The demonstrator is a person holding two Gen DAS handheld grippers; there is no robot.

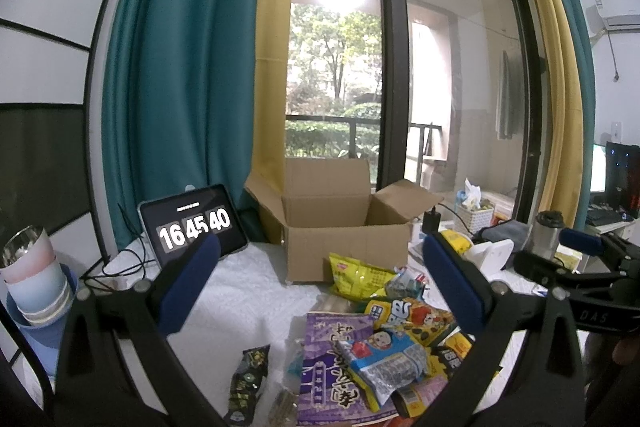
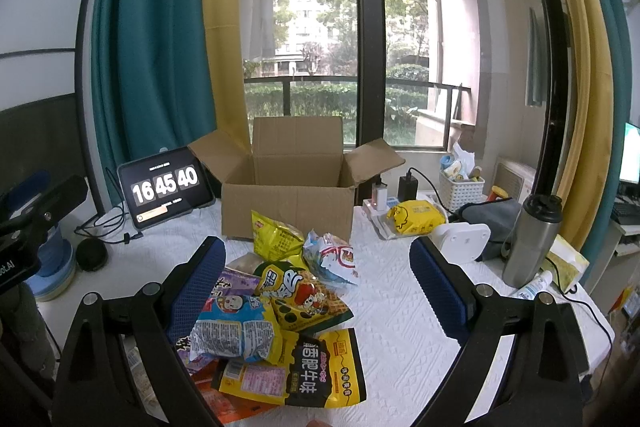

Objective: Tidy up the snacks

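On the tabletop (image 2: 400,307), left to right: a clock tablet (image 2: 166,187), an open cardboard box (image 2: 288,205), apparently empty, with a heap of snack packets (image 2: 280,311) before it. Both grippers, left gripper (image 1: 320,283) and right gripper (image 2: 318,291), hover with jaws apart, empty. Overlapping slippery packets could slide or come up together.

Matt corrugated cardboard box (image 2: 288,203), glossy plastic snack packets (image 2: 280,319), brushed-metal flask (image 2: 530,239), textured white tablecloth (image 2: 400,327)

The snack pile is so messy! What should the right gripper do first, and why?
Probably lower the right gripper onto the yellow cartoon bag on top of the snack pile and close. Its jaws stand open and empty above it, the bag has nothing covering it, and the cardboard box behind is open, ready to take snacks.
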